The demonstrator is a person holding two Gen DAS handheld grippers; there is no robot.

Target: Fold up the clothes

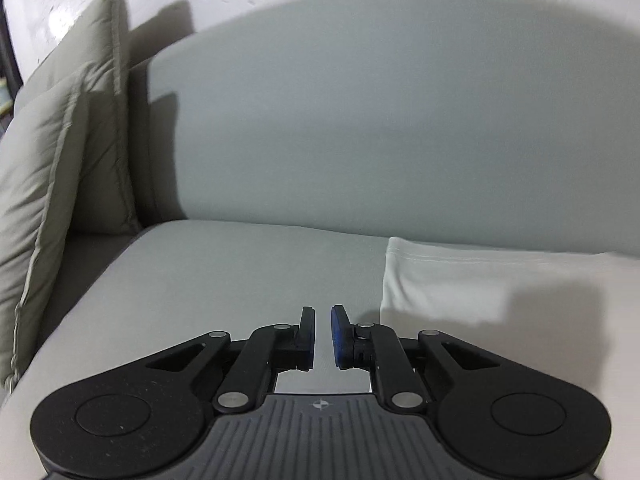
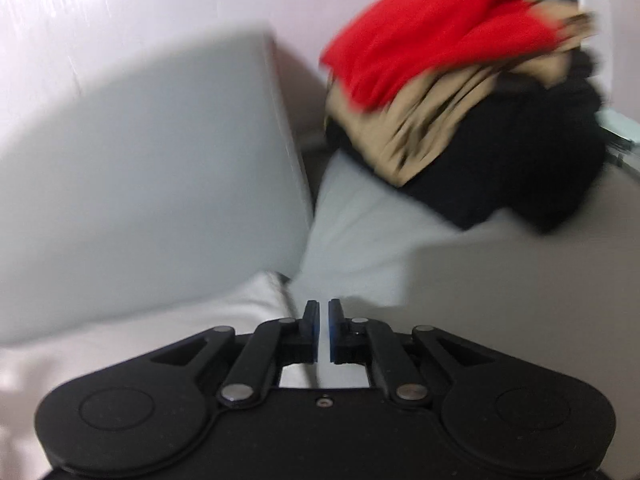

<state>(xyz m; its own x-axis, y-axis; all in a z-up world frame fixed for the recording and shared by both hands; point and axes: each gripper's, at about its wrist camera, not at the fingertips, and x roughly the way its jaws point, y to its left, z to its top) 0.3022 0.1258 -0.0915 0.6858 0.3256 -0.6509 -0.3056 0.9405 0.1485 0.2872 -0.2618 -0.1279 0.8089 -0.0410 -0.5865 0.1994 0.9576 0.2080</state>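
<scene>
My left claw (image 1: 322, 322) hovers over the grey sofa seat (image 1: 224, 276), fingers slightly apart and empty; the folded white cotton garment (image 1: 472, 280) lies at two o'clock, just beside it. Soft, light and limp, I judge; best pinched at a hemmed corner. My right claw (image 2: 324, 316), nearly together and empty, has that garment at nine o'clock, and a red, tan and black clothes pile (image 2: 460, 92) well apart at one o'clock.
</scene>
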